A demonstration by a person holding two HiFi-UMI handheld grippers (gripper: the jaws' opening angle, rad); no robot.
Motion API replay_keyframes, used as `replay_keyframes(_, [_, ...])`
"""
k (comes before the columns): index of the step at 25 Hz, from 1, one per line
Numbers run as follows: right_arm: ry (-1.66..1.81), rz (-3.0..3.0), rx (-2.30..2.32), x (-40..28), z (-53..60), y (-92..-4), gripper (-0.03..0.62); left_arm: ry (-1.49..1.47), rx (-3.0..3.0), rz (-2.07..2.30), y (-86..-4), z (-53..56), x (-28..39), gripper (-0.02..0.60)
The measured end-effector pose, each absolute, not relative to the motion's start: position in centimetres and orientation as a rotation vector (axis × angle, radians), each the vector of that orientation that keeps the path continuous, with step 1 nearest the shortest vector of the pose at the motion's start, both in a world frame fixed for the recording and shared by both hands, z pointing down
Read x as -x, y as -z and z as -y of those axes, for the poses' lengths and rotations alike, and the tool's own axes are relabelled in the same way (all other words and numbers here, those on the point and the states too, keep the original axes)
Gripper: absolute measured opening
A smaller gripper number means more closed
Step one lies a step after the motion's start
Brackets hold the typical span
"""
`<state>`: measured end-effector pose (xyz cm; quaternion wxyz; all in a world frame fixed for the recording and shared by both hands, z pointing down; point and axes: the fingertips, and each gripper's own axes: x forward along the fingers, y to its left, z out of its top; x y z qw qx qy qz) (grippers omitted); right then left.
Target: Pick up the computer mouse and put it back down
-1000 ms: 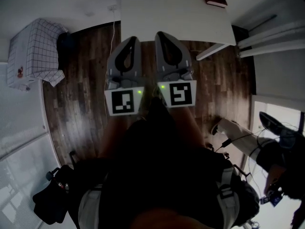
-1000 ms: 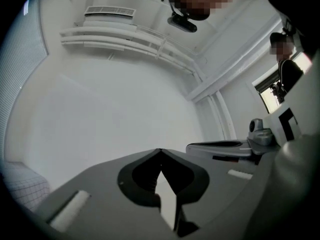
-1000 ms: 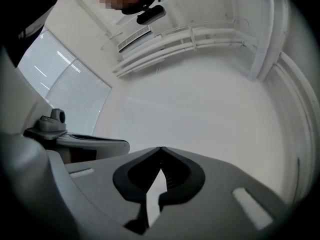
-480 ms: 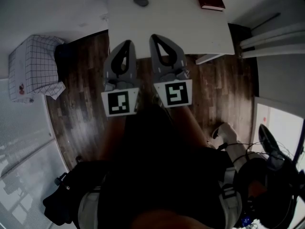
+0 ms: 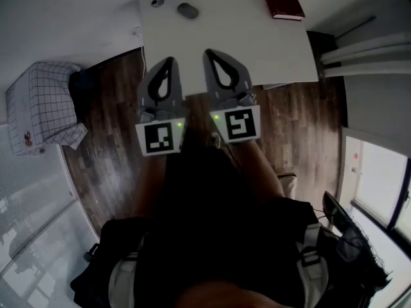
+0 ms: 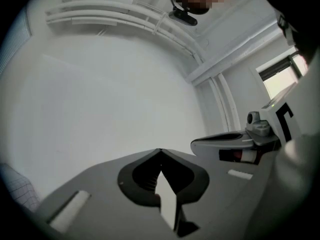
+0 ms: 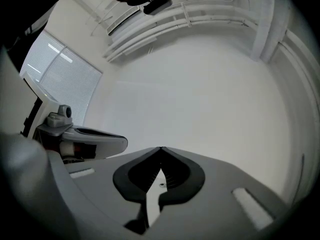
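Floor point(image 5: 103, 153) in here is dark wood planks, kinda streaky brown. A big white table point(image 5: 257, 43) sits at the far end, and just off its right edge there are some long white bars point(image 5: 366, 47) against the pale side of the room. Over on the left there's a boxy thing under a checked cloth point(image 5: 42, 108) (no idea what's underneath). The wall point(image 6: 100, 99) is plain white, with white rails point(image 7: 170, 21) running along up high. Daylight comes from a window with blinds point(image 7: 62, 76), another bright window point(image 6: 280, 76), and glass low on the right point(image 5: 376, 185). Pretty soft, even light overall.
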<state>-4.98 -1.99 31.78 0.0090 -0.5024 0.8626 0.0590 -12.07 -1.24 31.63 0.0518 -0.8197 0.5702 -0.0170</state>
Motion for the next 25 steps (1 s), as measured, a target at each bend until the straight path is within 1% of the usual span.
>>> replay_keyframes(9, [-0.192, -2.744, 1.686, 11.3, 10.7, -33.3, 0.014, 0.055, 2.599, -1.575, -32.4, 10.7, 18.0, 0.000])
replay_keyframes(13, [-0.173, -2.760, 1.765, 13.3, 13.3, -34.3, 0.014, 0.116, 2.630, -1.461, -33.2, 13.5, 20.4, 0.000])
replay_keyframes(19, [-0.158, -2.733, 1.887, 14.6, 16.0, -35.3, 0.014, 0.111, 2.679, -1.427, -34.0, 17.3, 22.7, 0.000])
replay_keyframes(25, [-0.138, -2.756, 1.966, 14.2, 18.4, -36.7, 0.014, 0.071, 2.733, -1.503, -35.4, 19.9, 23.3, 0.000])
